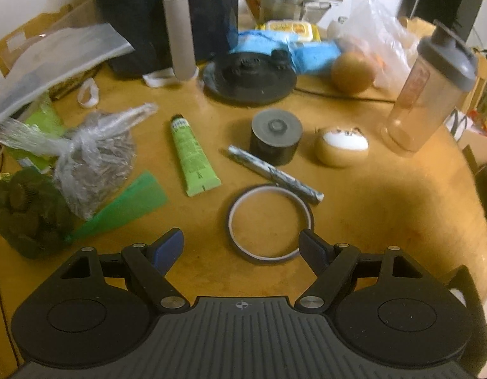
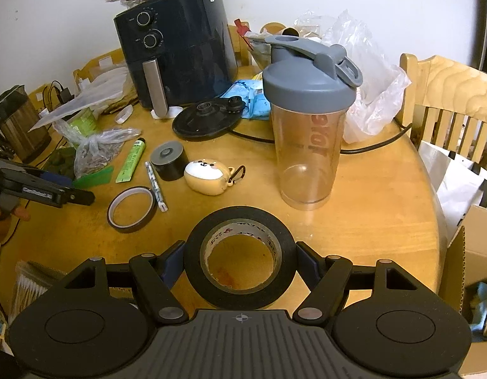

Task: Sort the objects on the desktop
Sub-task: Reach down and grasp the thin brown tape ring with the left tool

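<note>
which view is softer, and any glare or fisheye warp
Left wrist view is softer: the shaker and back clutter smear, with a shadow on the table at right. Right wrist view is crisper; the black tape is sharp, the chair bows at the edge, and there is mild sheen on the air fryer.

Both wrist views look forward, close over one shared round table (image 1: 385, 208)

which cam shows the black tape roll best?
Right wrist: the black tape roll fills the foreground, gripped between the right gripper fingers, core print visible. Left wrist view doesn't show it, only the thin tape ring on the table.
</note>
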